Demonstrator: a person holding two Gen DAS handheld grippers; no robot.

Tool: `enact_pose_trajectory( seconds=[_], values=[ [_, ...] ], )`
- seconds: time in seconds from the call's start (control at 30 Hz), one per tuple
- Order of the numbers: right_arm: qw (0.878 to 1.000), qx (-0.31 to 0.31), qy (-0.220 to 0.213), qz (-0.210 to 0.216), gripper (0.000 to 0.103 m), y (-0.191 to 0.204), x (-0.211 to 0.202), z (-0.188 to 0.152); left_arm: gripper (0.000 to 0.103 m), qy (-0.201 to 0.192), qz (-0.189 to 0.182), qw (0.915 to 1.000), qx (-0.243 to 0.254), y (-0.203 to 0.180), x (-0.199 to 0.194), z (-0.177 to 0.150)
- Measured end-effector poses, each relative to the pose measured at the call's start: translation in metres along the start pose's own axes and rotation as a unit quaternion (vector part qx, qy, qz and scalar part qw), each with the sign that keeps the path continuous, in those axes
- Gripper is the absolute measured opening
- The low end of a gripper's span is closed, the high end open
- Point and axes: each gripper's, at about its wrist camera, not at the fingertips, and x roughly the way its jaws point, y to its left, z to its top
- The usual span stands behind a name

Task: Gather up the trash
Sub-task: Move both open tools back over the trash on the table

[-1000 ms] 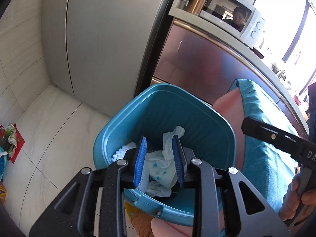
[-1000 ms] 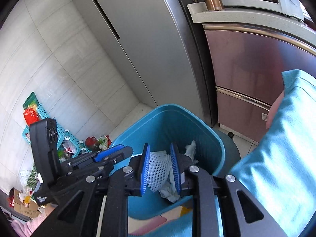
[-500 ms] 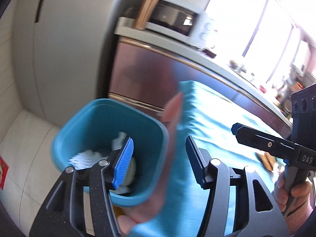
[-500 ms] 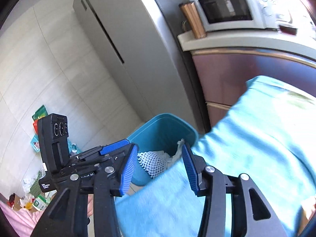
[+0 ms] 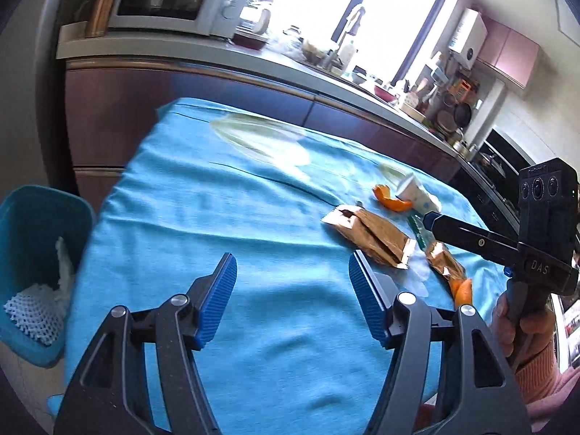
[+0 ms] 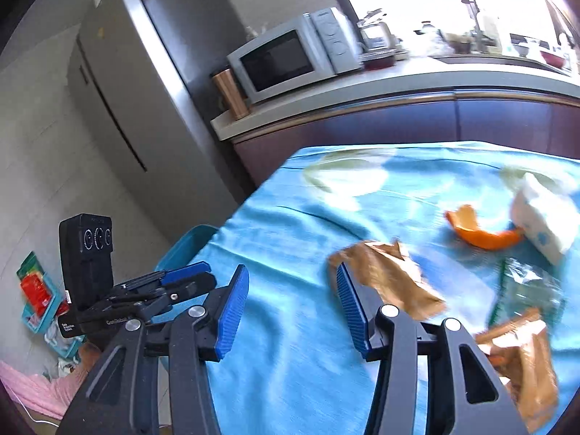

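The brown wrapper (image 6: 389, 282) lay on the blue cloth (image 6: 290, 239), just ahead and to the right of our right gripper (image 6: 291, 306), its long axis slanting away to the left. Our right gripper was nearer it than the left gripper (image 5: 291, 299). Both had just been opening, released, with nothing between the fingers. Orange peel (image 6: 482, 230) and a paper cup (image 6: 543, 221) lay beyond. The bin (image 5: 32, 239) sat left of our left fingers.
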Motion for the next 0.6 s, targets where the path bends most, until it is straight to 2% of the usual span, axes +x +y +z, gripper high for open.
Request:
enact_pose_trajectory(
  seconds=[0.17,0.3,0.43,0.6],
  values=[
    [0.996,0.046,-0.023,-0.078,0.049,-0.061,-0.047,-0.014,0.064,0.037,-0.024,0.9989,0.014,-0.033,0.036,-0.002],
    [0.989,0.082,-0.036,-0.119,0.050,-0.097,-0.073,-0.026,0.064,0.064,-0.033,0.9974,0.009,-0.045,0.059,0.001],
    [0.983,0.111,-0.037,-0.143,0.052,-0.123,-0.089,-0.042,0.064,0.083,-0.037,0.9959,0.006,-0.056,0.076,0.004],
    [0.980,0.133,-0.032,-0.146,0.056,-0.142,-0.093,-0.058,0.065,0.100,-0.035,0.9943,0.003,-0.065,0.091,0.005]
  ],
)
